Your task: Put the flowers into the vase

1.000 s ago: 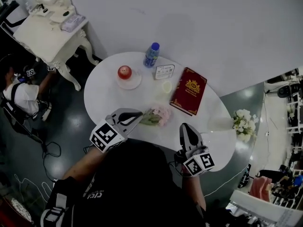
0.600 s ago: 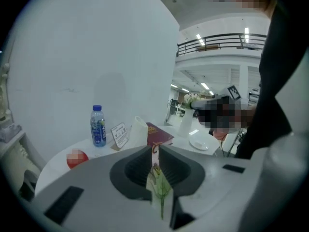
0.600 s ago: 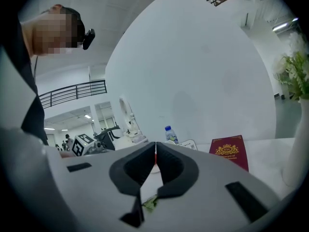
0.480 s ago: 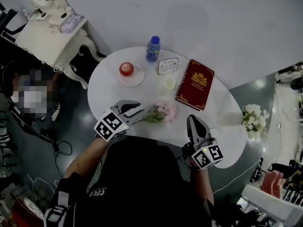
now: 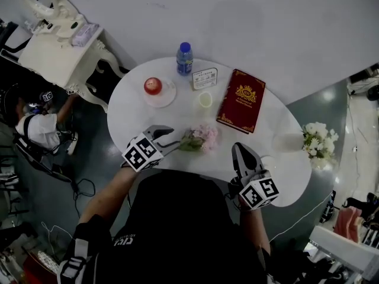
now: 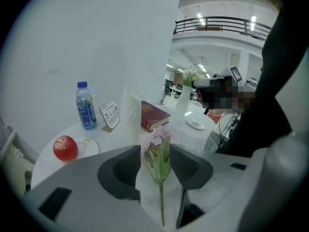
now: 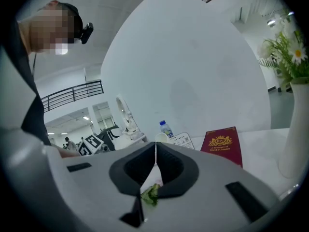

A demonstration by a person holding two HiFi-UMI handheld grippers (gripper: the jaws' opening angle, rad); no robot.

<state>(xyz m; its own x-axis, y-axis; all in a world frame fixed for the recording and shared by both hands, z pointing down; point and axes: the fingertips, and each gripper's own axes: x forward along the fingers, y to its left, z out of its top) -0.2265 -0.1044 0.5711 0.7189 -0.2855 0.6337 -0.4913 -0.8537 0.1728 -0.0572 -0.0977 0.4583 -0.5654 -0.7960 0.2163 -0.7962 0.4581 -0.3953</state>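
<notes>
A pink flower (image 5: 203, 138) with green leaves lies on the white round table (image 5: 133, 114). Its stem (image 6: 161, 192) runs between the fingers of my left gripper (image 5: 169, 139), whose jaws are opening; the pads stand clear of the stem on both sides. In the left gripper view the bloom (image 6: 155, 138) sits just past the fingertips of the left gripper (image 6: 157, 153). My right gripper (image 5: 237, 149) hovers at the table's near edge, shut and empty (image 7: 155, 151). The white vase (image 5: 288, 142) with white flowers (image 5: 317, 144) stands at the table's right end, also in the right gripper view as a vase (image 7: 297, 134).
On the far half of the table are a red apple on a saucer (image 5: 153, 86), a blue-capped bottle (image 5: 184, 58), a small card (image 5: 205, 78), a small cup (image 5: 205, 99) and a red book (image 5: 240, 101). A white ornate side table (image 5: 56, 49) stands at the far left, a person (image 5: 37, 129) beside it.
The left gripper has come down to the table with the flower and its jaws have parted from the stem. The right gripper stays shut and has shifted slightly.
</notes>
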